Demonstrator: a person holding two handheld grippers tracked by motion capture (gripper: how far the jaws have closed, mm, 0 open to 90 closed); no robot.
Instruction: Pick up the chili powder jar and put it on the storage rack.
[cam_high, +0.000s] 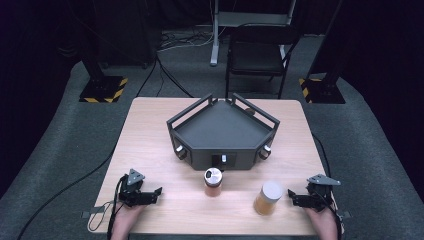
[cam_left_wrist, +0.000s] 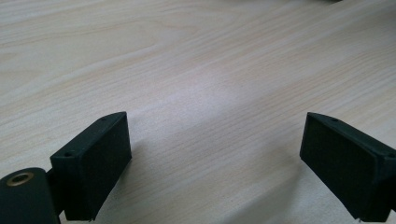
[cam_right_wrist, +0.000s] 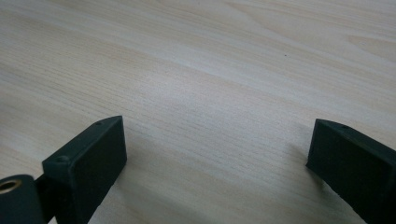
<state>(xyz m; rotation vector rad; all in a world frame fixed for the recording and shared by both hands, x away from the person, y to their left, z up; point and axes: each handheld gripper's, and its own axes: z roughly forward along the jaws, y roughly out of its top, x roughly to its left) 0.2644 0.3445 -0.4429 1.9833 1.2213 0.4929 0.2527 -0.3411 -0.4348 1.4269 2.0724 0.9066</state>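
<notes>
High view. We list a pale wooden worktop (cam_high: 150, 145) on grey carpet. At its middle-rear stands a dark angular tray (cam_high: 223, 131) with raised rails and knobs at its front corners. Just in front of the tray we note a small jar (cam_high: 212, 182) of brownish contents with a metallic lid, upright. To its right, nearer the front edge, stands a larger jar (cam_high: 267, 198) with amber contents and a white lid, also upright. The two jars are apart from each other. We see the left hand-held gripper (cam_high: 159, 191) at the front left of the worktop, lying level and pointing right toward the small jar, well short of it. The right hand-held gripper (cam_high: 290, 192) sits at the front right, pointing left, its tips just beside the larger jar; we cannot tell whether they touch it. Beyond the worktop we record a black chair (cam_high: 257, 55).

Left gripper view. We see the two black jaws spread wide apart, with bare wood grain between them and nothing gripped.

Right gripper view. We see the same arrangement: jaws standing well apart over bare worktop, nothing between the pads.
</notes>
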